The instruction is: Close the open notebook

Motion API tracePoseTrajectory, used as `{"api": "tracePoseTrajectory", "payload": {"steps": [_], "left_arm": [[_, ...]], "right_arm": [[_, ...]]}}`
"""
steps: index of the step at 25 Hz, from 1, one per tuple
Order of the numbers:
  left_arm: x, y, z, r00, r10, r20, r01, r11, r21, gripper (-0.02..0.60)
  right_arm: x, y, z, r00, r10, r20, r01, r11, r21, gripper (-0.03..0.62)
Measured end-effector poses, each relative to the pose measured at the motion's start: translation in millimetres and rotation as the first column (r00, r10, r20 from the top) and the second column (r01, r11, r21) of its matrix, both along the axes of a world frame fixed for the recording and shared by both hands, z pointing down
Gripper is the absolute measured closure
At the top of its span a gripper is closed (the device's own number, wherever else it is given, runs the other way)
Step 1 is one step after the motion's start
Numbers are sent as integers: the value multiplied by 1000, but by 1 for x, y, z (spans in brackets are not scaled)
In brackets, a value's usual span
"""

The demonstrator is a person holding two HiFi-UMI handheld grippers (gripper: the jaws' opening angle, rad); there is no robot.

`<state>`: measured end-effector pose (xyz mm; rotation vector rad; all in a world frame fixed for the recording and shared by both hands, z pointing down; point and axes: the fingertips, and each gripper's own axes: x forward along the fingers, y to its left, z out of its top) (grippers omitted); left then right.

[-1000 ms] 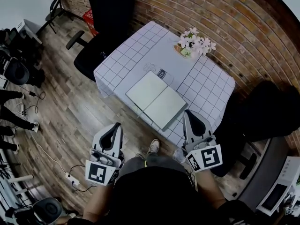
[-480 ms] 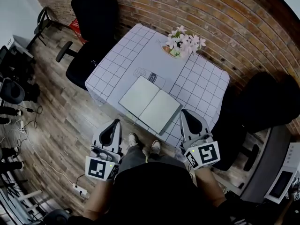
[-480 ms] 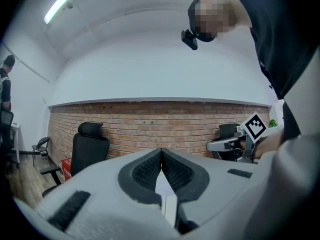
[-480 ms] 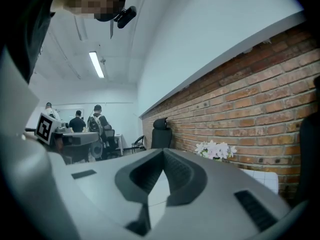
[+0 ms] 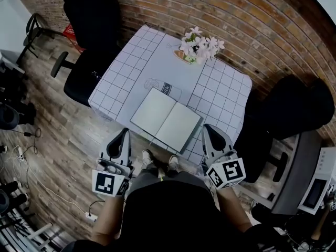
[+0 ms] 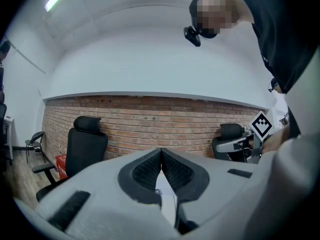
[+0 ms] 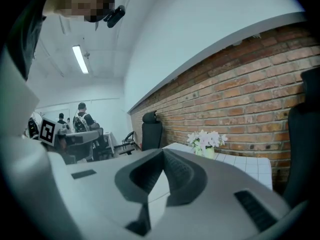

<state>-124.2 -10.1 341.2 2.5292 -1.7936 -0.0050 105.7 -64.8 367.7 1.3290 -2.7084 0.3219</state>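
Note:
The open notebook (image 5: 165, 118) lies flat with blank white pages on the checked tablecloth (image 5: 136, 56), close to the table's near edge. In the head view my left gripper (image 5: 125, 132) is held off the table, just short of the notebook's lower left corner. My right gripper (image 5: 207, 127) hovers at the notebook's right corner. In the left gripper view the left gripper (image 6: 161, 149) has its jaws touching, nothing between them. The right gripper (image 7: 162, 151) is likewise shut and empty, pointing slightly down toward the table.
A pot of white flowers (image 5: 198, 46) stands at the table's far edge, and a clear bottle (image 5: 161, 86) lies just beyond the notebook. Black office chairs stand at the left (image 5: 86, 62) and right (image 5: 294, 112). A brick wall (image 5: 236, 14) backs the table.
The person has stepped closer to the table, and both grippers have come up to its near edge, the left one more. The notebook stays open and both grippers stay shut.

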Motion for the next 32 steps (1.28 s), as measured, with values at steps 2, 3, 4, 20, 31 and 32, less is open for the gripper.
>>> {"api": "tracePoseTrajectory", "payload": {"steps": [2, 3, 4, 20, 31, 32], "left_arm": [[-8, -6, 8, 1000, 4, 6, -4, 1000, -23, 558], [-11, -10, 11, 1000, 8, 10, -8, 999, -32, 558], [-15, -13, 16, 1000, 11, 14, -11, 999, -40, 558], [-45, -73, 158, 984, 130, 121, -91, 955, -282, 558], [-66, -103, 247, 955, 228, 189, -110, 866, -488, 558], [-65, -105, 251, 953, 237, 187, -116, 860, -498, 558]], "right_arm": [[-1, -1, 9, 1000, 15, -4, -15, 999, -32, 580], [-1, -2, 14, 1000, 21, -8, -22, 999, -47, 580], [-1, -2, 18, 1000, 28, -11, -28, 998, -59, 580], [6, 7, 121, 991, 104, -87, -126, 944, -305, 526], [6, 22, 191, 979, 99, -181, -168, 889, -426, 457], [7, 24, 196, 978, 104, -181, -176, 881, -440, 450]]}}
